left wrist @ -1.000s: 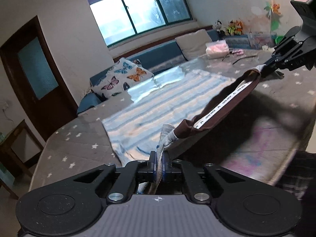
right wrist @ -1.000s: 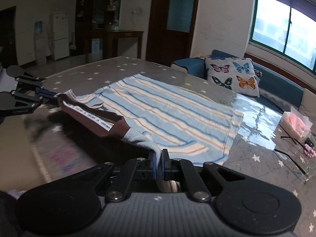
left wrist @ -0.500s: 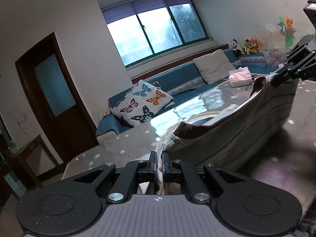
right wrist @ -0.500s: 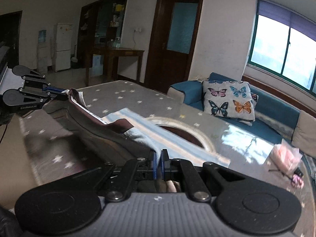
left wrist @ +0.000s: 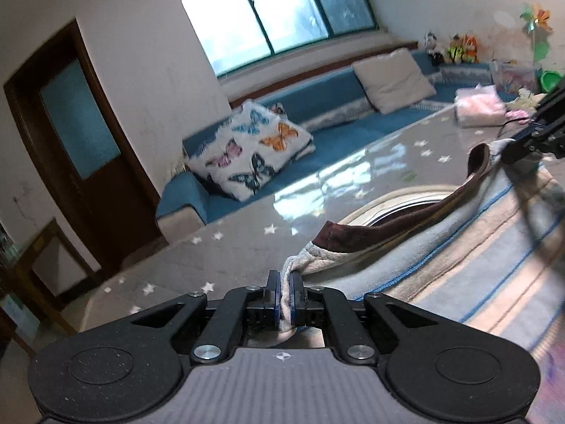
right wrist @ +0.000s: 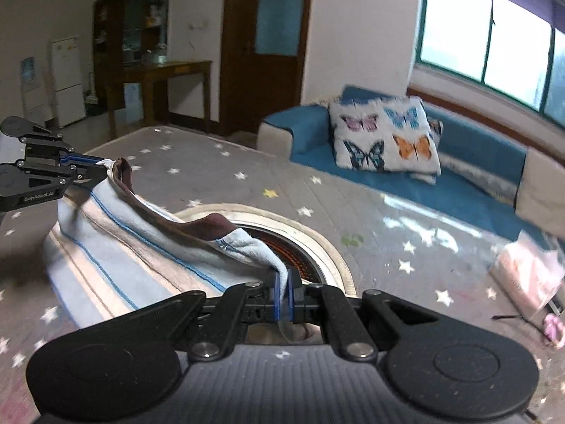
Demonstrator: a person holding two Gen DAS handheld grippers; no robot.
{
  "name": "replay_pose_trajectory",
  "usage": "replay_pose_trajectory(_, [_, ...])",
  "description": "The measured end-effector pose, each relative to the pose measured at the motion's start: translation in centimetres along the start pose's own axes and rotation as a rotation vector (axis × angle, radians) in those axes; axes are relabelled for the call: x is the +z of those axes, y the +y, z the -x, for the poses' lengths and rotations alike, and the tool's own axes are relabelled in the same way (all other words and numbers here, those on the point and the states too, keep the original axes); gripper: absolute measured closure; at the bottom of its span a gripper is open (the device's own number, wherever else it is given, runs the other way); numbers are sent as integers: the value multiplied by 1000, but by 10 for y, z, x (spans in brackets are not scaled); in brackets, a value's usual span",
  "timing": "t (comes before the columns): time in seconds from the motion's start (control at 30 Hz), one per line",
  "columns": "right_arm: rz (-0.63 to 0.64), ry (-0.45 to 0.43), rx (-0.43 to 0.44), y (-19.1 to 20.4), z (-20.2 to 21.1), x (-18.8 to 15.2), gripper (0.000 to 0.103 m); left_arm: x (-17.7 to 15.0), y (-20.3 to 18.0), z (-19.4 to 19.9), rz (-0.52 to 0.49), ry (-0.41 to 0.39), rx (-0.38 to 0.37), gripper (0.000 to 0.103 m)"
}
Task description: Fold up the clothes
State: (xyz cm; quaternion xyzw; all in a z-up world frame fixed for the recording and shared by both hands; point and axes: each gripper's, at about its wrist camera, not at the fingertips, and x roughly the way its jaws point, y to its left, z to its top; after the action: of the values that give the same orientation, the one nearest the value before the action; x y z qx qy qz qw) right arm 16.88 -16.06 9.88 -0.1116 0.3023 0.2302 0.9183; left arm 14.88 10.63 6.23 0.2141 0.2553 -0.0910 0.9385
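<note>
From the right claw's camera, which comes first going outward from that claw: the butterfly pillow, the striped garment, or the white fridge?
1. Striped garment, pinched in the right claw, trailing left.
2. Butterfly pillow, on the blue sofa ahead-right.
3. White fridge, far back left.

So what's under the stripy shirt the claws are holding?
Under the stripy shirt is a grey starry table cover and part of a round ring set in the table. The rest of the ring is hidden by the cloth.
</note>
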Motion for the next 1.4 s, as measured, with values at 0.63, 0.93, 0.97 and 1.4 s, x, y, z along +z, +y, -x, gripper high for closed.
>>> replay_pose_trajectory(0.63, [-246, 32, -127, -41, -75, -21, 84, -15, 26, -81, 151, 124, 95, 76])
replay_pose_trajectory(0.93, [-222, 61, 13, -2, -85, -13, 84, -19, 15, -57, 165, 116, -27, 84])
replay_pose_trajectory(0.97, [-215, 70, 22, 3, -90, -14, 84, -19, 13, -60, 158, 123, -28, 84])
replay_pose_trajectory(1.4, [-264, 73, -24, 6, -111, -20, 82, -35, 36, -89, 217, 183, 57, 81])
